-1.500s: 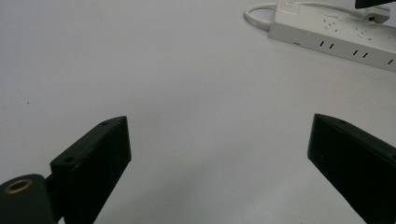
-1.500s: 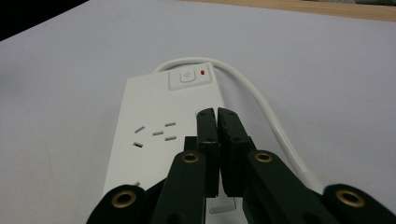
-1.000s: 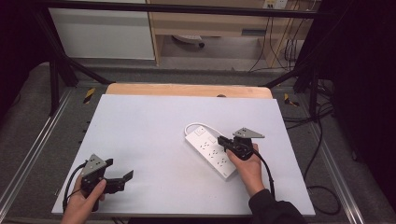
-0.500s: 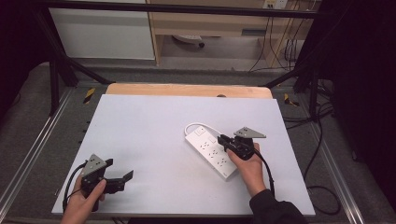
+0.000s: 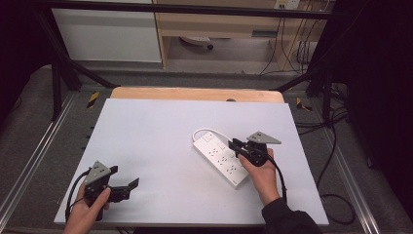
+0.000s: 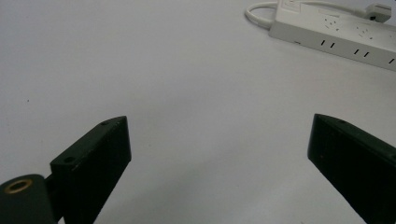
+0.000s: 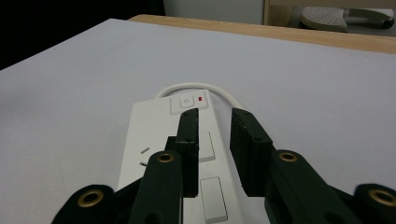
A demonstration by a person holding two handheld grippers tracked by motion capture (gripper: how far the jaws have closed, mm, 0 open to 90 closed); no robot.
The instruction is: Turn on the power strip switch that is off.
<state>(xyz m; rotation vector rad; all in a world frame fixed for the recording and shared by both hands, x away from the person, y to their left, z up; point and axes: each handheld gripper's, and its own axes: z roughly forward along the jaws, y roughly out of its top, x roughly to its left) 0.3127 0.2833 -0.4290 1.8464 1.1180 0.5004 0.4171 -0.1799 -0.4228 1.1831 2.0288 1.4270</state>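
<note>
A white power strip point(image 5: 221, 158) lies slanted on the white table point(image 5: 160, 131), right of the middle, and its white cable point(image 5: 207, 131) loops from its far end. My right gripper point(image 5: 234, 145) hovers just over the strip's far half, pointing at the switch with a red light point(image 7: 189, 101). Its jaws have just been opening; a narrow gap point(image 7: 215, 114) shows between them, with the strip's top face point(image 7: 149, 121) below and nothing pinched. My left gripper point(image 5: 124, 176) rests near the table's front left corner, open wide point(image 6: 217, 126) over bare table. The strip point(image 6: 336, 35) shows far off in the left gripper view.
A wooden strip point(image 5: 195, 93) borders the table's far edge. Metal frame rails point(image 5: 58, 78) run along both sides, and loose cables point(image 5: 336, 195) hang at the right. A shelf and a white cabinet point(image 5: 107, 34) stand behind.
The right gripper's jaws stand slightly farther apart over the power strip than a second ago. Both hands stay where they were.
</note>
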